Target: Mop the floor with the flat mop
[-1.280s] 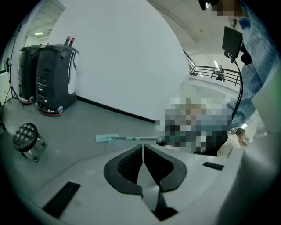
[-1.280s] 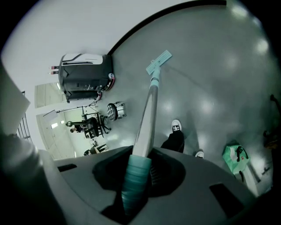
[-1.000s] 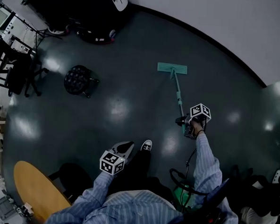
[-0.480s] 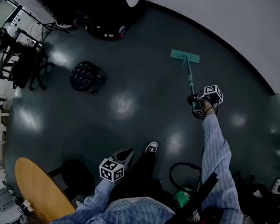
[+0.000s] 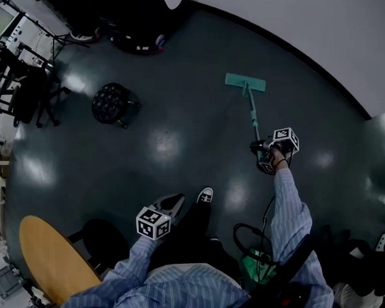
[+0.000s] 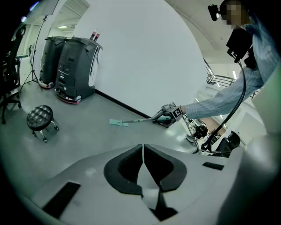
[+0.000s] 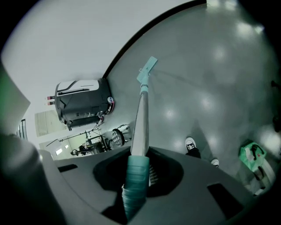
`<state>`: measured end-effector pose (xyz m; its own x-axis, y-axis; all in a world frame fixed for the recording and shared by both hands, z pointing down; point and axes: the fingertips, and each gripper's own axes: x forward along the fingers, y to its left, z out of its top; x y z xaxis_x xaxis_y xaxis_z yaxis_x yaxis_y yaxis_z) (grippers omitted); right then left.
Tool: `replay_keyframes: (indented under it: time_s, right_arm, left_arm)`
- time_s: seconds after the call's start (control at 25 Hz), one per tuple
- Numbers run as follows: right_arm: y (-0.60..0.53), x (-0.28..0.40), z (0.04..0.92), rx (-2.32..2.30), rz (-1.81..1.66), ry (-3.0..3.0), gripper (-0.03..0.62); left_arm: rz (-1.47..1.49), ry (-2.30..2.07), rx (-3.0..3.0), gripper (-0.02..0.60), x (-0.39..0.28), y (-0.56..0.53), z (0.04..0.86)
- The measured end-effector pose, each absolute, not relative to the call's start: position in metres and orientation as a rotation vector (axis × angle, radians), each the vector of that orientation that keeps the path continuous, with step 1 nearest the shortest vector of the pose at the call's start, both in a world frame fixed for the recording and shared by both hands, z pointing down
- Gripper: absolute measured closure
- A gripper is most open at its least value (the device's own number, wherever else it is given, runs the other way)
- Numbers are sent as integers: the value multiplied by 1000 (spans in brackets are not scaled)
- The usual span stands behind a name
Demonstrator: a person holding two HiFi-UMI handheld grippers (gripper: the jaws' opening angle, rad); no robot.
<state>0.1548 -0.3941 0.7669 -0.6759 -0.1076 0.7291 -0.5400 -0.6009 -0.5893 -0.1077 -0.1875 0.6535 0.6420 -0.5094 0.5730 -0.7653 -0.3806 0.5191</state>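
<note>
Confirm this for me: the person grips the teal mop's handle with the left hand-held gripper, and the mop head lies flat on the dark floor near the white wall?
Wrong side. The right hand-held gripper holds the mop handle, as the right gripper view shows; the left hand-held gripper is shut and empty. The mop head does lie flat on the floor near the wall.

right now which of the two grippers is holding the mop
The right gripper: its jaws are shut on the teal grip of the flat mop. The left gripper has its jaws together with nothing between them.
</note>
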Motion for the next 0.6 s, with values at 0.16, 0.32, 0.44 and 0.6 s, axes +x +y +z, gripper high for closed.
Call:
replay_keyframes:
  time_s: [0.16,0.32,0.44,0.6]
  right_arm:
    - [-321,166,755,1084,2337,-1225,520]
    - [-230,170,747,1058,2316,-1234,520]
    - [-171,171,745,1038,2308,-1233,520]
    - [-84,176,740,1017,2297,-1227,520]
  left_arm:
    - [393,-981,2123,568,-90,-174,631]
    - [398,-960,2173,568,-78,-131,621]
    - [412,-953,2201,568,-74,-103,616]
    - [413,-943,2232,568,-66,-58,611]
